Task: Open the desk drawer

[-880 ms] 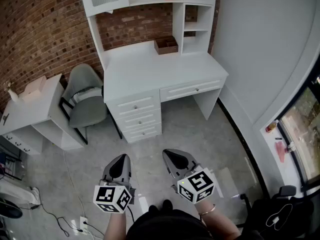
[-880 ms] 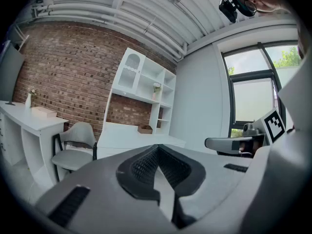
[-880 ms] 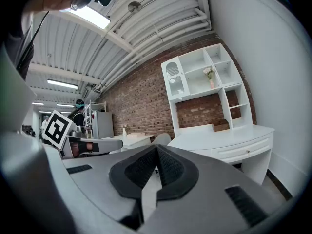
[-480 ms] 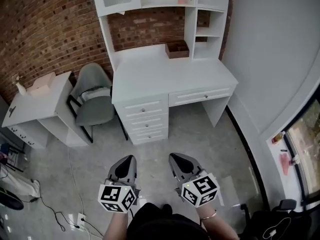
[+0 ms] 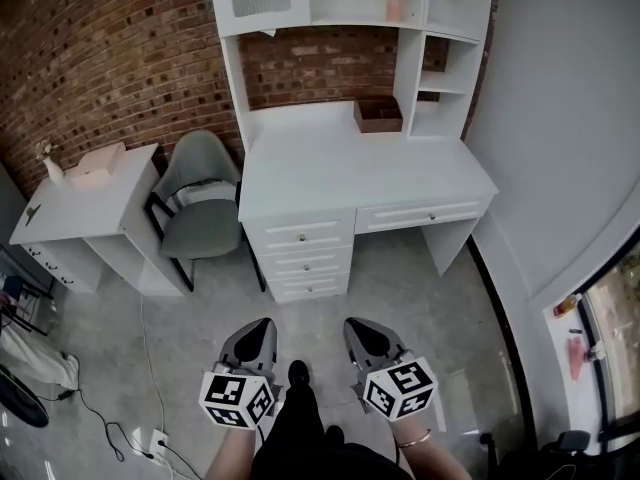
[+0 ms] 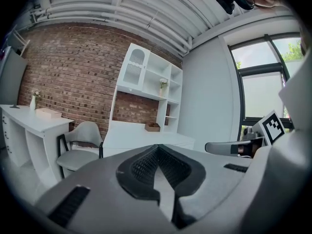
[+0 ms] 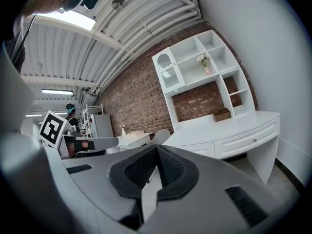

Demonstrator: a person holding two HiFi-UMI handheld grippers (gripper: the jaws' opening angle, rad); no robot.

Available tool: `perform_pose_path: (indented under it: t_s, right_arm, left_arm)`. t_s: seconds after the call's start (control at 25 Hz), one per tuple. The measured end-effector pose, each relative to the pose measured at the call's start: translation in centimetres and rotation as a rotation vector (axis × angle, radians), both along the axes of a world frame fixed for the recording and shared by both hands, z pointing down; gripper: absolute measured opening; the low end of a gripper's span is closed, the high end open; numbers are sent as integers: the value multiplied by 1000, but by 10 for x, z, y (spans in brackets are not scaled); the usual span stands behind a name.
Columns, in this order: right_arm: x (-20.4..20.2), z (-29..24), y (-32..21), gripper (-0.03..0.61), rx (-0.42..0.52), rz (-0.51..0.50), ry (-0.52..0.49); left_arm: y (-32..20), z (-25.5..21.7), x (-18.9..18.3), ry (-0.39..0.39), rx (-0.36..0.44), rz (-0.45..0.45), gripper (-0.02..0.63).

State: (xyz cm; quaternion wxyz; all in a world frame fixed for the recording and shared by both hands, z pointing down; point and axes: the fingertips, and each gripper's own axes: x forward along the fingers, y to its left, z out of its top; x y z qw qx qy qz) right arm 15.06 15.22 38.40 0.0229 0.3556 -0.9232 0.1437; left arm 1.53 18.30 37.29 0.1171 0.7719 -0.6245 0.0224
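The white desk (image 5: 360,173) stands against the brick wall, some way ahead of me. Under its top, a stack of three small drawers (image 5: 302,259) sits at the left, and one wide drawer (image 5: 424,216) with a small knob spans the knee space; all are closed. My left gripper (image 5: 256,339) and right gripper (image 5: 361,336) hover side by side over the floor, well short of the desk, both shut and empty. The left gripper view shows the desk (image 6: 146,136) beyond its closed jaws. The right gripper view shows the wide drawer (image 7: 250,140).
A grey chair (image 5: 197,203) stands left of the desk, beside a lower white side table (image 5: 75,213). A brown tray (image 5: 378,114) sits at the back of the desktop under a shelf hutch (image 5: 350,8). A white wall (image 5: 560,148) runs along the right; cables (image 5: 150,433) lie bottom left.
The desk has slid down and to the right in the head view, and more of the hutch shows. Both grippers stay shut and side by side. A shoe now shows between them.
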Motion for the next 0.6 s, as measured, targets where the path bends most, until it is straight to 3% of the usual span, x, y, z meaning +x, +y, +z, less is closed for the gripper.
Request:
perform_pose_path:
  t_s: [0.6]
  right_arm:
    - [-103, 47, -175, 5, -108, 27, 37]
  left_arm:
    - [-169, 22, -91, 25, -49, 32, 8]
